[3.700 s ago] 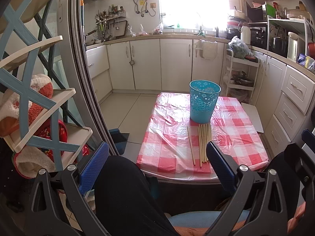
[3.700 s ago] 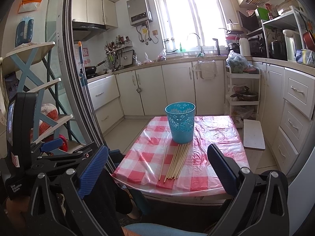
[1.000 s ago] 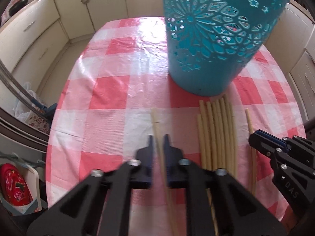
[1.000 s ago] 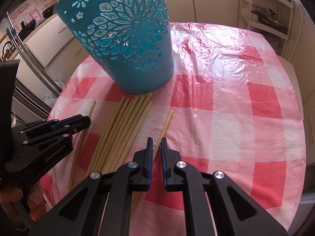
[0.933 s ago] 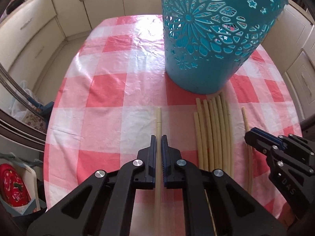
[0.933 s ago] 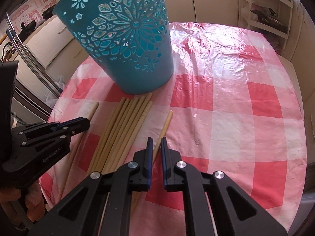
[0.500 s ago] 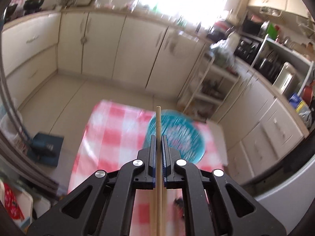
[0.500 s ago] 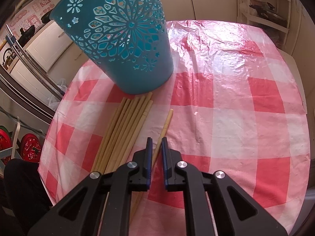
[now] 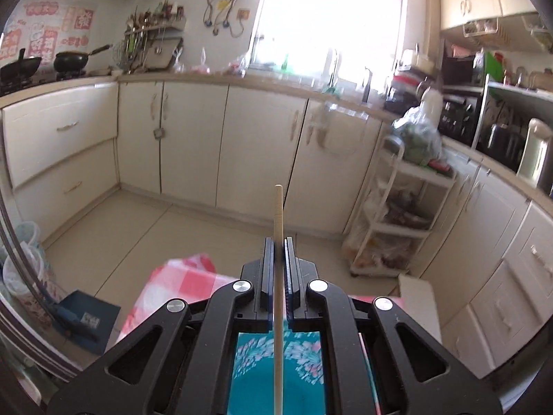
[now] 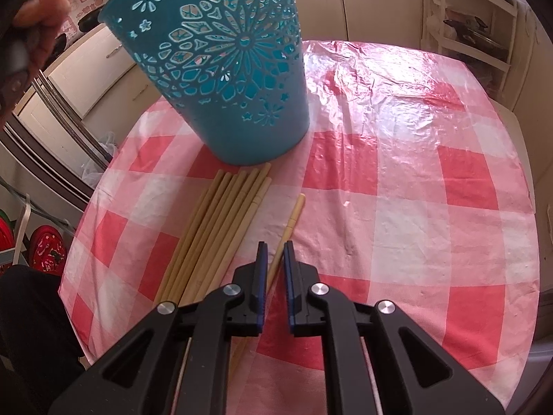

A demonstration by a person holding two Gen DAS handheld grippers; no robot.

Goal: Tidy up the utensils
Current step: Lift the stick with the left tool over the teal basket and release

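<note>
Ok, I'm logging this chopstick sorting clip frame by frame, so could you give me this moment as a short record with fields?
surface: table with red and white checked cloth
container: teal cut-out basket, upright on the cloth
left hand-held gripper: shut on one chopstick, held above the basket's opening
right hand-held gripper: shut on a single chopstick lying apart on the cloth
loose utensils: bundle of chopsticks lying side by side in front of the basket
</note>
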